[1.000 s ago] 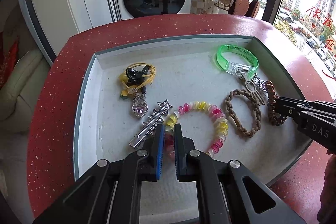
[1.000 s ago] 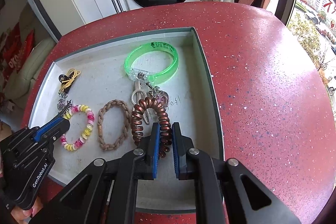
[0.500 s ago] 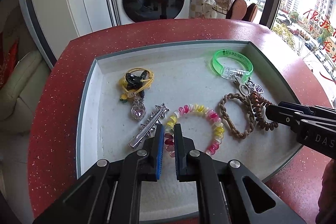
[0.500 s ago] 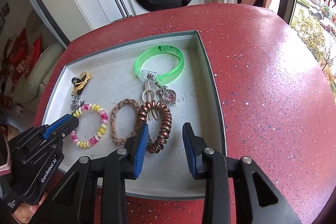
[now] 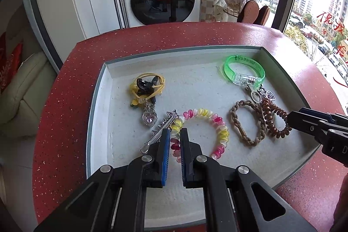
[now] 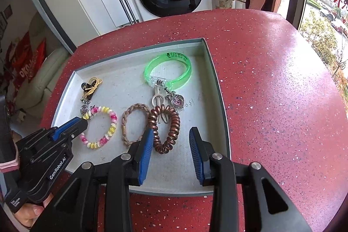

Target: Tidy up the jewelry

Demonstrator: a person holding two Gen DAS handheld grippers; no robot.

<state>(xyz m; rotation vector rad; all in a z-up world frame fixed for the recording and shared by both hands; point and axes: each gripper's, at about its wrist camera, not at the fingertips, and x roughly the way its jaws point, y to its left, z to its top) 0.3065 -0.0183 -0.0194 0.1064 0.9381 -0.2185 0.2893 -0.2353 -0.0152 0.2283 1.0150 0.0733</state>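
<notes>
A grey tray [image 5: 97, 101] on the red table holds the jewelry. My left gripper [image 5: 175, 131] is shut on the near left part of a pink and yellow bead bracelet [image 5: 219, 121], whose beads show between the blue pads. In the right wrist view its tip [image 6: 83, 121] meets the bracelet [image 6: 111, 129]. My right gripper [image 6: 171, 129] is open. Its pads stand either side of the near end of a copper spiral bracelet [image 6: 175, 125], which lies flat on the tray. From the left wrist view the right gripper [image 5: 291, 116] sits just right of that spiral [image 5: 269, 121].
A braided brown band [image 6: 125, 123] lies between the two bracelets. A green bangle [image 6: 187, 71] with a heart pendant [image 6: 178, 100] is at the back right. A yellow cord charm [image 5: 148, 86] and a silver hair clip [image 5: 161, 126] lie left. The tray wall [image 6: 219, 101] rises right of my right gripper.
My right gripper has let go of the copper spiral bracelet, its jaws have spread and it has drawn back a little. The left gripper still clamps the bead bracelet.
</notes>
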